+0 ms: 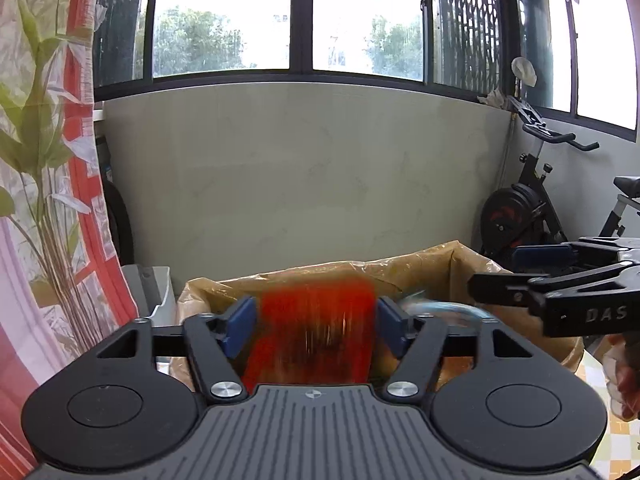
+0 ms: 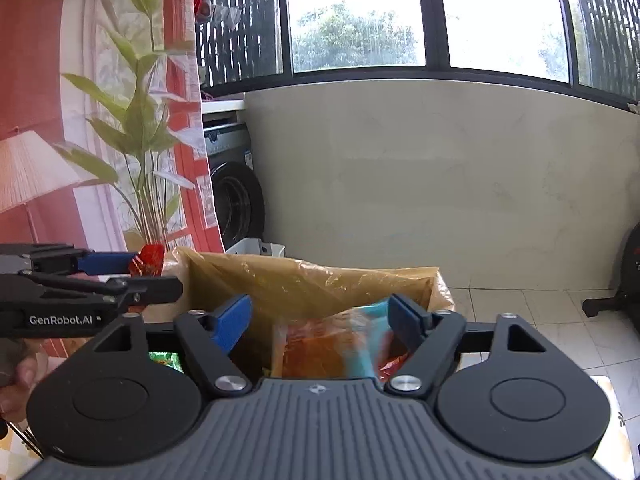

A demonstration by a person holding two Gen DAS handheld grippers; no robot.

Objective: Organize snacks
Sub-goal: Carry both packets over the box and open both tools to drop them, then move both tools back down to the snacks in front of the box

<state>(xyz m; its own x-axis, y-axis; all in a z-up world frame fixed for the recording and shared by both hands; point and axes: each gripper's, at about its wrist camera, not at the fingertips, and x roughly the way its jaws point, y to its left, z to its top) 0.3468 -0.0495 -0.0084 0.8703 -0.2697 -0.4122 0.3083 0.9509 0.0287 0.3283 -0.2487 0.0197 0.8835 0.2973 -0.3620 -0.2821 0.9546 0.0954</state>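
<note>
My left gripper (image 1: 316, 320) is shut on a red snack packet (image 1: 316, 332), blurred by motion, and holds it over the near rim of a cardboard box lined with a yellowish plastic bag (image 1: 400, 268). From the right wrist view the left gripper (image 2: 136, 276) holds the red packet (image 2: 150, 258) at the box's left edge. My right gripper (image 2: 320, 322) is open above the box (image 2: 304, 284); a blurred orange and blue snack packet (image 2: 340, 344) lies below its fingers, untouched as far as I can tell. The right gripper (image 1: 500, 276) shows at the right.
A grey wall runs behind the box under windows. A white bin (image 2: 256, 249) and a washing machine (image 2: 234, 200) stand at the left by a red curtain (image 2: 120, 120). An exercise bike (image 1: 532, 208) stands at the right. Tiled floor (image 2: 520, 308).
</note>
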